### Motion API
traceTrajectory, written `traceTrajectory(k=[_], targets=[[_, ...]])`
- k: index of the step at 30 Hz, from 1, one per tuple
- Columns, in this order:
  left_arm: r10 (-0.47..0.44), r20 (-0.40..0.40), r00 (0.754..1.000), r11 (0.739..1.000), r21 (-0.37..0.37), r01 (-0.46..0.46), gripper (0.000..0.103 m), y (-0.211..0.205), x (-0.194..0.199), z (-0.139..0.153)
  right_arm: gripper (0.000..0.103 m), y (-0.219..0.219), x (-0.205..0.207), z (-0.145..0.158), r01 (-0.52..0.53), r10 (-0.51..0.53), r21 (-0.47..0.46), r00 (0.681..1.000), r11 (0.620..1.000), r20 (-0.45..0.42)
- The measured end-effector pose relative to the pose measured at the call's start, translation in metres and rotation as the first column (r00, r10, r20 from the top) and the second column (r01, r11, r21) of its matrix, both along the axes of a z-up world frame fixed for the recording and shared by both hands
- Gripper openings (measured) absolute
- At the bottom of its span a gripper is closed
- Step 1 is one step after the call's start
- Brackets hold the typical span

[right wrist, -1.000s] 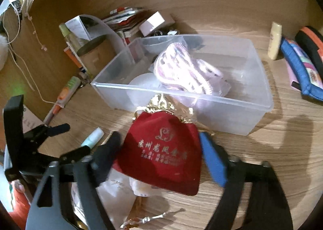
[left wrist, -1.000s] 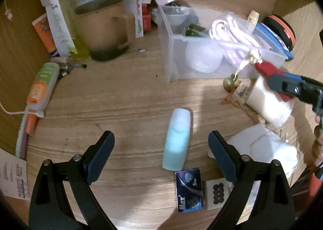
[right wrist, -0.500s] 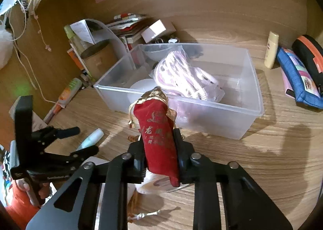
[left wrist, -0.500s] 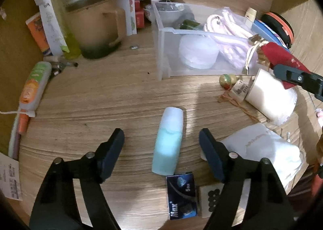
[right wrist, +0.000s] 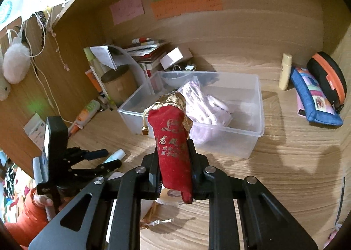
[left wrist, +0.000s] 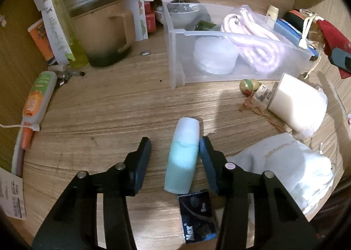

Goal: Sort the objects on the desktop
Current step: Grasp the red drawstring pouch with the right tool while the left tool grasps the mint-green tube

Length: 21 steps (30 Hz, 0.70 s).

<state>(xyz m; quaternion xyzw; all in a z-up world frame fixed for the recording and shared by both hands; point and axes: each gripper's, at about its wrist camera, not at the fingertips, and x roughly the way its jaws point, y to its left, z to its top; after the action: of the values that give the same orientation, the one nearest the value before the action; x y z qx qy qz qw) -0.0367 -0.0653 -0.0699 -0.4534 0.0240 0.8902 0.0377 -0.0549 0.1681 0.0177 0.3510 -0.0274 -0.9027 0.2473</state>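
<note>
My left gripper is open around a pale blue and white tube lying on the wooden desk; the right finger touches the tube, the left finger stands apart. My right gripper is shut on a red velvet pouch with gold trim and holds it raised in front of the clear plastic bin. The pouch also shows in the left wrist view at the far right. The bin holds a pink rope, a white round jar and a bowl.
A brown mug, a yellow-green bottle and an orange tube stand at left. A white cylinder, a white cloth bag and a dark Max box lie at right. A blue pencil case lies right of the bin.
My left gripper has moved forward and narrowed around the pale tube. My right gripper, which shut on the red pouch, has lifted it higher in front of the bin.
</note>
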Motion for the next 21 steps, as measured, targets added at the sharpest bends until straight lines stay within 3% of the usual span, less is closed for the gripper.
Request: traceTrajectory(k=[2,3,11,21], targets=[[0.01,-0.009,1.0,1.0,-0.008,-0.01,0.026,0.001,-0.002,0.0,0.017,0.002,0.001,0.001,0.008,-0.008,-0.003,1.0,1.0,0.0],[0.013,-0.01,1.0,1.0,-0.007,-0.013,0.025,0.001,-0.003,0.0,0.017,0.003,0.001,0.0,0.01,-0.01,-0.006,1.0,1.0,0.004],[0.056,-0.024,0.998,0.996,0.064,-0.055,0.025,-0.009,-0.002,0.008,0.017,0.016,0.0,0.001,0.049,-0.049,-0.001,0.999,0.999,0.002],[0.059,-0.144,0.988,0.991,0.129,-0.041,0.025,-0.008,0.004,0.059,0.017,0.031,-0.003,0.01,0.084,-0.084,-0.026,0.996,0.996,-0.022]])
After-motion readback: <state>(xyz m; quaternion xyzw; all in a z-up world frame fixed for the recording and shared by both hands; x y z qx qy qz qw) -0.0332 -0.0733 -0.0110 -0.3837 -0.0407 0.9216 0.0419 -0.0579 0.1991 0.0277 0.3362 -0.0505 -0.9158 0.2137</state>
